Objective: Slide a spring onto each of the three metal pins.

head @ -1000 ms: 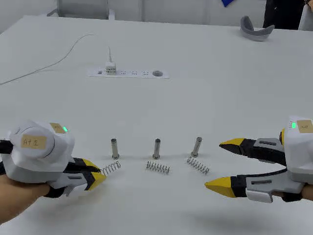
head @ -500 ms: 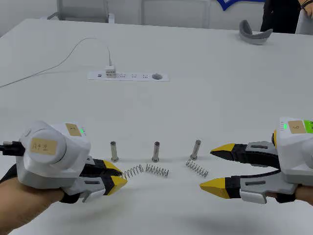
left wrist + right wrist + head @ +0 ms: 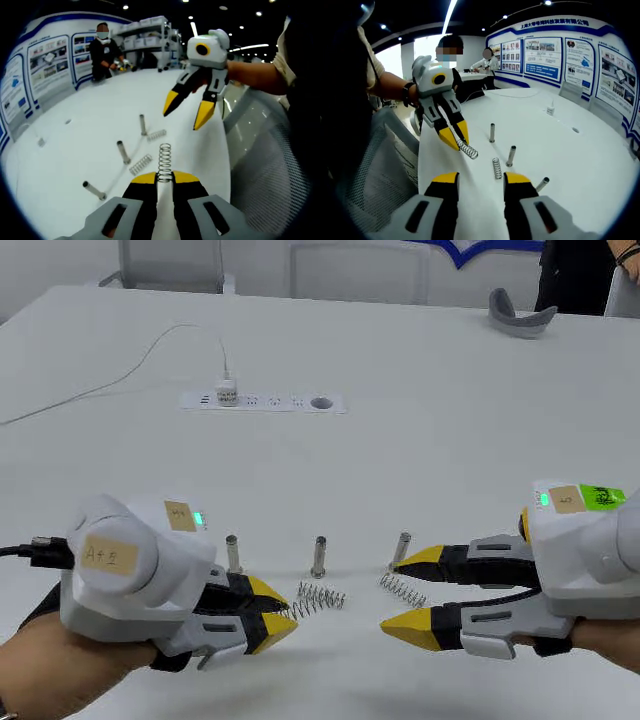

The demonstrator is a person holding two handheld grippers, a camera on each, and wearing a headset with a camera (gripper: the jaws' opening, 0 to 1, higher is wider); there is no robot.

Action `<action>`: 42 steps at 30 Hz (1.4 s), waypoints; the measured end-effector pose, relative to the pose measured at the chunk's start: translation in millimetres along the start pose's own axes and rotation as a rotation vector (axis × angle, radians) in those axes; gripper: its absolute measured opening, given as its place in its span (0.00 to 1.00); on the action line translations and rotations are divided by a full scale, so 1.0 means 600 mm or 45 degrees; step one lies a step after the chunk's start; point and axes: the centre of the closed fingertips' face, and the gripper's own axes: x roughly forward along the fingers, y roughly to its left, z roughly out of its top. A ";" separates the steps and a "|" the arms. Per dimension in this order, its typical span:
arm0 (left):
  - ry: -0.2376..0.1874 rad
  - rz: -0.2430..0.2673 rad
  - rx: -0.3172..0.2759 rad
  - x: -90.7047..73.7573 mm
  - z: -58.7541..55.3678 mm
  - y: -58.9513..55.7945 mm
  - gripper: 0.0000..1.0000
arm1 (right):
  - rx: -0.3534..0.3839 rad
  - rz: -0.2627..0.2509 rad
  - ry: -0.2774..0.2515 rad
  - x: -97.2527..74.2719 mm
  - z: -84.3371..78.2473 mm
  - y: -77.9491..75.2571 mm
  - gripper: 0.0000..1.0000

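Three metal pins stand in a row on the white table: left pin (image 3: 233, 552), middle pin (image 3: 320, 555), right pin (image 3: 402, 548). My left gripper (image 3: 274, 615) is shut on one end of a spring (image 3: 303, 605), which sticks out past its tips (image 3: 164, 159) in front of the middle pin. Two more springs lie on the table, one (image 3: 327, 594) before the middle pin and one (image 3: 402, 589) before the right pin. My right gripper (image 3: 411, 592) is open, its jaws on either side of that right spring. From the right gripper view (image 3: 481, 179), the left gripper (image 3: 451, 131) holds its spring (image 3: 467, 148).
A white power strip (image 3: 262, 400) with a plugged charger and a cable lies farther back. A grey curved object (image 3: 518, 312) rests at the far right. A mesh chair (image 3: 375, 170) stands at the table's near edge. People stand in the background.
My left gripper has closed on the left spring and carried it right, toward the middle pin. My right gripper has moved left, closer to the right spring.
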 end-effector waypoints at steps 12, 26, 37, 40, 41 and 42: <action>-0.025 -0.054 0.080 0.004 0.020 -0.024 0.10 | -0.021 0.090 0.016 0.022 0.005 0.030 0.28; -0.080 -0.124 0.157 0.003 0.036 -0.048 0.10 | -0.018 0.183 0.013 0.029 0.008 0.056 0.17; -0.062 -0.131 0.171 0.008 0.030 -0.050 0.10 | -0.012 0.203 -0.007 0.024 0.022 0.062 0.13; -0.045 -0.124 0.193 0.010 0.026 -0.050 0.10 | -0.021 0.220 -0.002 0.024 0.030 0.069 0.13; -0.041 -0.125 0.194 0.010 0.025 -0.051 0.10 | -0.029 0.224 0.001 0.025 0.032 0.071 0.13; -0.038 -0.125 0.197 0.010 0.025 -0.051 0.10 | -0.040 0.229 0.012 0.025 0.033 0.073 0.13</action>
